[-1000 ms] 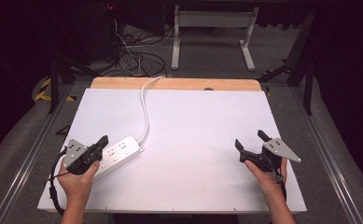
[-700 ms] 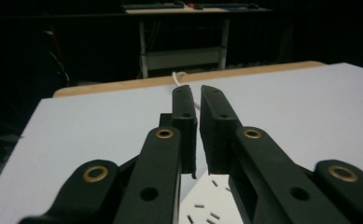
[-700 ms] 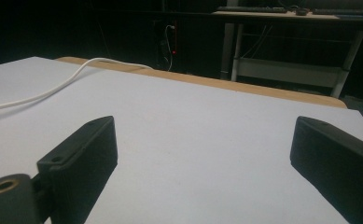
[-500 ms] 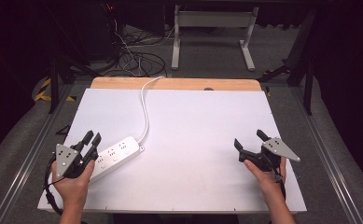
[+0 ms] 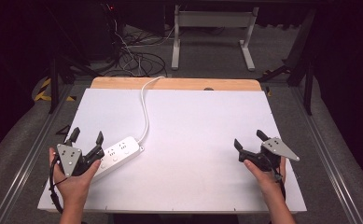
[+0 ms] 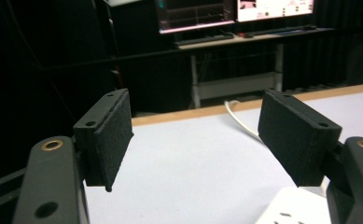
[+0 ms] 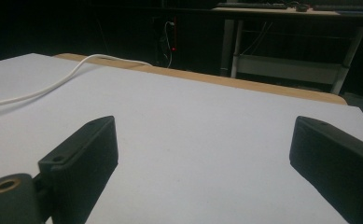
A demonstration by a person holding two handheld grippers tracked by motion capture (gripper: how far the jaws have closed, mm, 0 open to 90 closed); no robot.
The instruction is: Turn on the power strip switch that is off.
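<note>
A white power strip point(image 5: 118, 151) lies on the white table top point(image 5: 202, 121), and its white cable point(image 5: 144, 107) runs to the far edge. My left gripper point(image 5: 87, 135) sits just left of the strip's near end. Its jaws have just been opening and stand apart with nothing between them. In the left gripper view the black pads point(image 6: 109, 135) frame bare table, with a corner of the strip point(image 6: 296, 210) at the lower right and the cable point(image 6: 237, 116) beyond. My right gripper point(image 5: 248, 138) is held open over the right side of the table, holding nothing; its own view point(image 7: 207, 154) looks across the bare top to the cable point(image 7: 53, 86).
A wooden strip point(image 5: 179, 84) borders the table's far edge. Beyond it on the floor lie tangled cables point(image 5: 137, 58) and a white desk frame point(image 5: 212, 32). Metal rails point(image 5: 25, 154) run along both sides of the table.
The left gripper's jaws, shut a second ago by the strip's end, have opened wide, and the gripper has turned to point up the table. The right gripper has kept still.
</note>
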